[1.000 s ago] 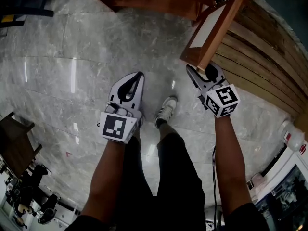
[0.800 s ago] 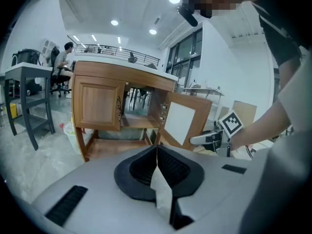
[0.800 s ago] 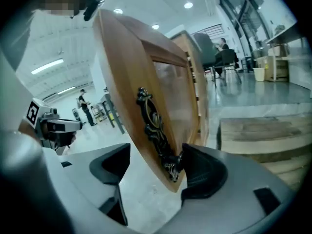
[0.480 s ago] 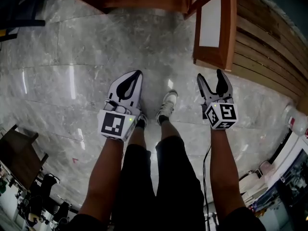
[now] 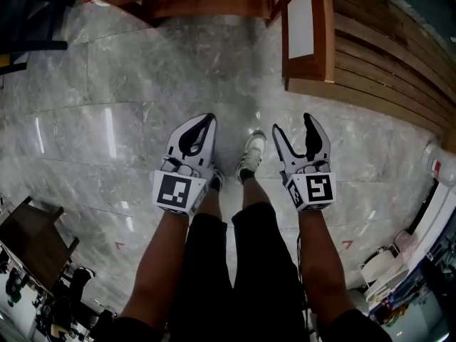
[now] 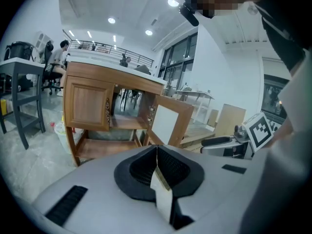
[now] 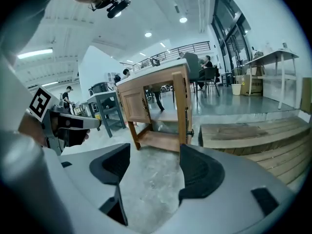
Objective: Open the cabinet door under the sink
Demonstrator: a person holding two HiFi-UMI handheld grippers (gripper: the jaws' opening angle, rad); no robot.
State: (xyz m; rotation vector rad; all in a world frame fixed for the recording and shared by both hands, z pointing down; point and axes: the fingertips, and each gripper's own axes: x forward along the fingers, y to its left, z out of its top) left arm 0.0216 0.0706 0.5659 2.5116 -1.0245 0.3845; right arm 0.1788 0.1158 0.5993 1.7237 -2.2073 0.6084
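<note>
The wooden sink cabinet point(image 6: 90, 106) stands ahead with its left door shut and its right door point(image 6: 168, 123) swung wide, white inner panel showing. From the head view that open door point(image 5: 308, 27) juts out over the marble floor. In the right gripper view the door point(image 7: 181, 106) is edge-on, its small dark knob point(image 7: 191, 132) facing right. My right gripper point(image 5: 293, 128) is open, empty and well short of the door; its jaws point(image 7: 151, 155) frame bare floor. My left gripper point(image 5: 196, 128) hangs beside it, shut on nothing point(image 6: 157, 150).
A slatted wooden platform point(image 5: 385, 70) runs along the right, seen low beside the cabinet point(image 7: 243, 135). A grey desk point(image 6: 19, 82) stands left of the cabinet. The person's shoe point(image 5: 249, 155) is between the grippers. People sit in the background.
The right gripper has let go of the door's edge, opened wide and drawn back toward the person. The door has swung further open. The left gripper shifted slightly.
</note>
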